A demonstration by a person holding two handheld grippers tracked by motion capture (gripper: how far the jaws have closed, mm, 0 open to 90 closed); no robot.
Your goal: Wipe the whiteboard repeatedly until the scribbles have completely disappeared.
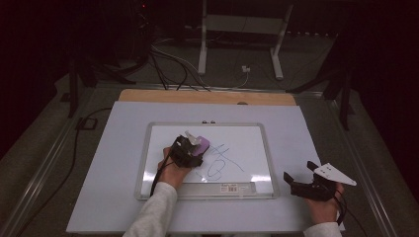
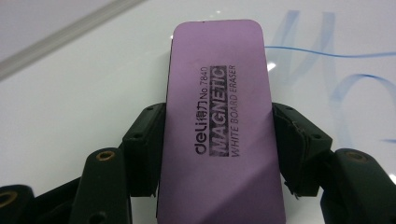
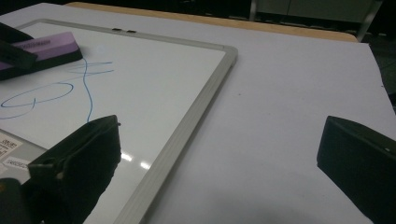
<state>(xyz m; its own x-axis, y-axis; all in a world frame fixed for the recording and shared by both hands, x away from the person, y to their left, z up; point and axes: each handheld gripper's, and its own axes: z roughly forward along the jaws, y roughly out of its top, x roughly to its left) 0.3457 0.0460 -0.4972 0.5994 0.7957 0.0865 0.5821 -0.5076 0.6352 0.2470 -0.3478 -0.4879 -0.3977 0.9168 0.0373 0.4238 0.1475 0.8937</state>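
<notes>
High view: the left gripper [image 1: 190,148] holds a purple eraser [image 1: 201,143] on the whiteboard [image 1: 247,148], just left of blue scribbles [image 1: 220,163]; the right gripper [image 1: 301,178] rests on the white table [image 1: 113,163], right of the board, jaws spread.
Left gripper view: both black jaws clamp the long sides of the eraser [image 2: 219,121], its printed face up, blue marks [image 2: 327,60] beside it.
Right gripper view: jaws wide apart, nothing between them, above the board's frame [image 3: 187,126] and the table; the eraser [image 3: 44,51] lies far left on the board.
</notes>
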